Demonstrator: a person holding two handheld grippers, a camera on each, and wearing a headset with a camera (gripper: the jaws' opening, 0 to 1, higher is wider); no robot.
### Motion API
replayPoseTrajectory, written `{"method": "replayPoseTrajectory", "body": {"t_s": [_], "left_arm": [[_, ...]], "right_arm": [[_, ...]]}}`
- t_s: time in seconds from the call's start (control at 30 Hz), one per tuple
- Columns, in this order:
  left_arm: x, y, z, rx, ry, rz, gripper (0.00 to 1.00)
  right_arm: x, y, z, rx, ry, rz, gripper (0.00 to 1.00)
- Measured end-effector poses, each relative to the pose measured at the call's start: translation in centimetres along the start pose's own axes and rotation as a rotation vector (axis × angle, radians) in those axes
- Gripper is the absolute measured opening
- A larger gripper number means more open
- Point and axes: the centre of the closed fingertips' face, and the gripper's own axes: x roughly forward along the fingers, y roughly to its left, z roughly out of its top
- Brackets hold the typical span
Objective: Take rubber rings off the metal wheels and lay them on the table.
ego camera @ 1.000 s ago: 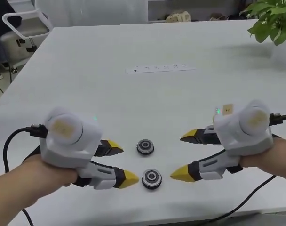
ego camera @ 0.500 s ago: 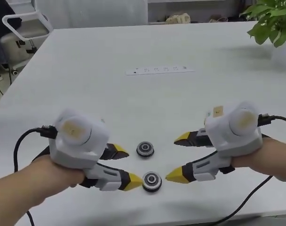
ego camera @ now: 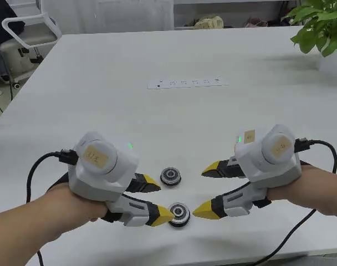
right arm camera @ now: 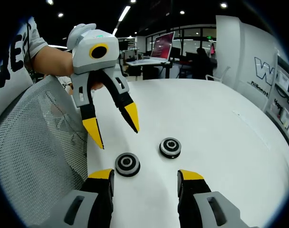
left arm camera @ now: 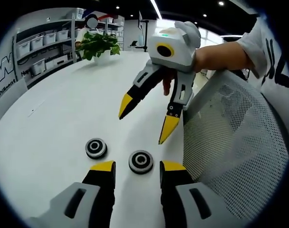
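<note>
Two metal wheels lie flat on the white worktop (ego camera: 102,83) close to its near edge, and both tools are held just above them. The near wheel (ego camera: 179,211) and the far wheel (ego camera: 170,176) are set near each other but apart. A dark rubber ring (left arm camera: 87,148) is seated around the rim of each wheel.

The left tool (ego camera: 160,198) is held with its jaws spread and nothing is gripped. In the left gripper view the near wheel is seen just ahead of the gap between the yellow jaw tips. The far wheel is seen beyond it and to the left.

The right tool (ego camera: 200,191) is likewise held with its jaws apart and empty. Its yellow tips are pointed toward the wheels from the opposite side, and neither wheel is touched by them.

A white power strip (ego camera: 183,82) is laid at mid-worktop, well apart from the wheels. A potted plant (ego camera: 318,25) is placed at the far right corner.
</note>
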Motion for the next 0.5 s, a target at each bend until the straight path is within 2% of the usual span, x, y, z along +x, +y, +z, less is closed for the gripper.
{"method": "replayPoseTrajectory", "body": {"t_s": [0.5], "left_arm": [[1.6,-0.7,-0.4,0.012,0.04,-0.047,0.24]], "right_arm": [[0.2,0.4,-0.8,0.007,0.017,0.015,0.5]]}}
